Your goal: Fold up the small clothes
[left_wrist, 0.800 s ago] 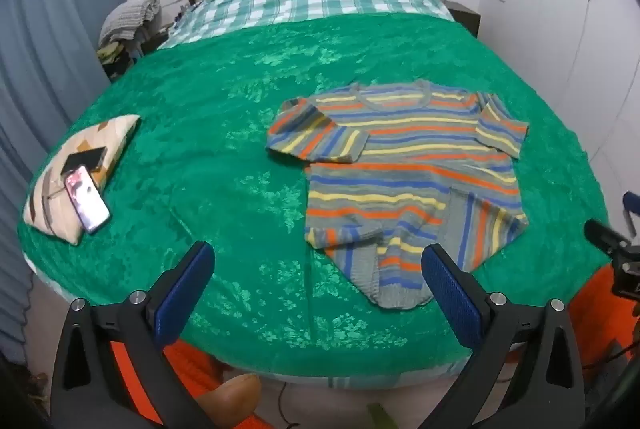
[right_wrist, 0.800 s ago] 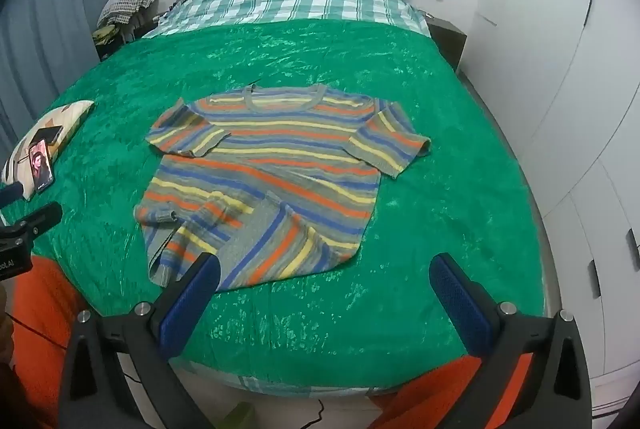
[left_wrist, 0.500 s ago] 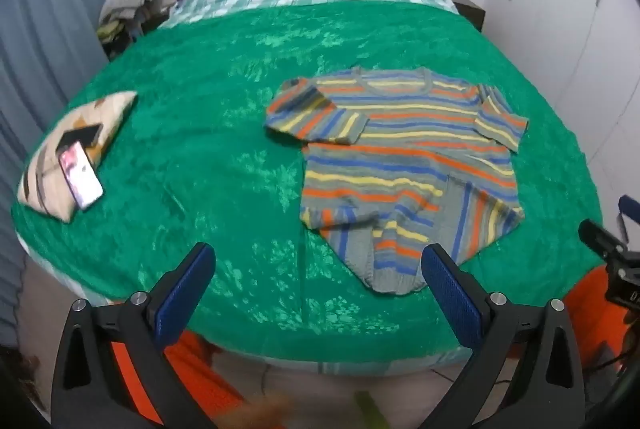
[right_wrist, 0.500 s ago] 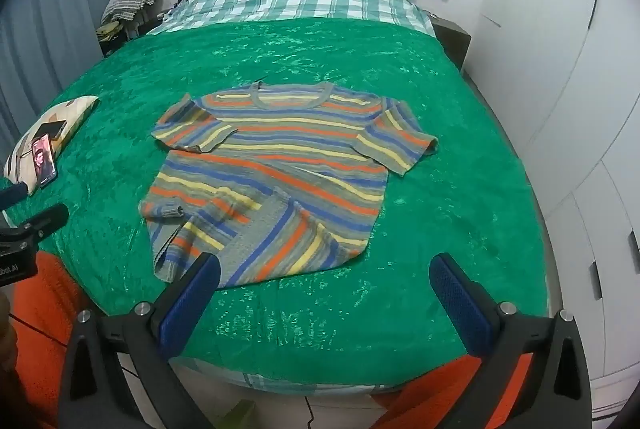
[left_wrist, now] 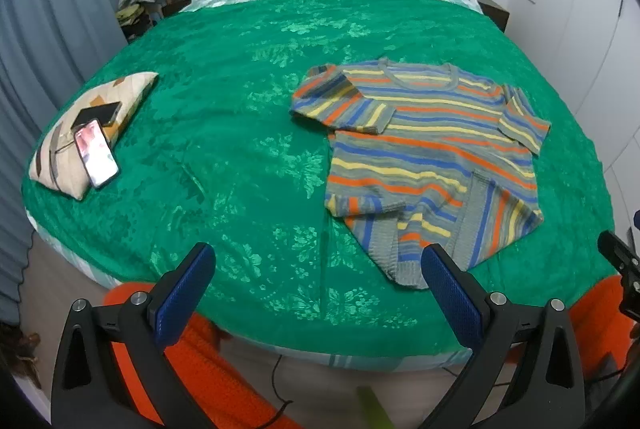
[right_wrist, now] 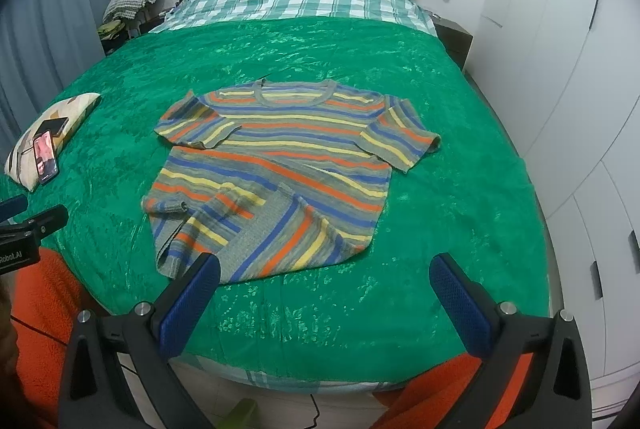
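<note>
Left wrist: left tongs (left_wrist: 316, 279) agape, empty | striped sweater (left_wrist: 428, 153) beyond, apart | right tongs (right_wrist: 324, 287) agape, empty

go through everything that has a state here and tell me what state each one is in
striped sweater: spread on the bed, bottom hem partly flipped up, not folded.
left gripper: open, empty.
right gripper: open, empty.
phone: screen lit, lying on the small pillow.
green bedspread: spread over the bed.
</note>
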Available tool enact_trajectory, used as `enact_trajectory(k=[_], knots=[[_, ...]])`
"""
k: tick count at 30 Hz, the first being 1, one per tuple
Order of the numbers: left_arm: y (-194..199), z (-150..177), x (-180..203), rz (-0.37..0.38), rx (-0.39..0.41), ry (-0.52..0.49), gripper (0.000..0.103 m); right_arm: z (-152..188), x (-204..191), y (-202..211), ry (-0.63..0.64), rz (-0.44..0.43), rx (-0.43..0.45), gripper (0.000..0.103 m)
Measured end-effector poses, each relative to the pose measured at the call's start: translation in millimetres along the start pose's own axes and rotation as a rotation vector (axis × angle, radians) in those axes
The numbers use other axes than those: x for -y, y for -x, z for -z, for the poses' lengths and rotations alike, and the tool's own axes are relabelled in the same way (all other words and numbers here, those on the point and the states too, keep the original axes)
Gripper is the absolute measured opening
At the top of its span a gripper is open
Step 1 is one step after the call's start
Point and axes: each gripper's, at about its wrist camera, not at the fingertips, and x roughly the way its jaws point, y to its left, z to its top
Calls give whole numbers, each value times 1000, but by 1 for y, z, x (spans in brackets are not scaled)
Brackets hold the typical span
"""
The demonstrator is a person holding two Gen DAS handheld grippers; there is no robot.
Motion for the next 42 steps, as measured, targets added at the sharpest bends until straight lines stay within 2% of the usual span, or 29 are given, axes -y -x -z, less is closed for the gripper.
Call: enact_trajectory(k=[42], knots=[[-7, 7, -5, 12, -33, 14, 103, 5, -13, -7, 5, -24, -28, 103]])
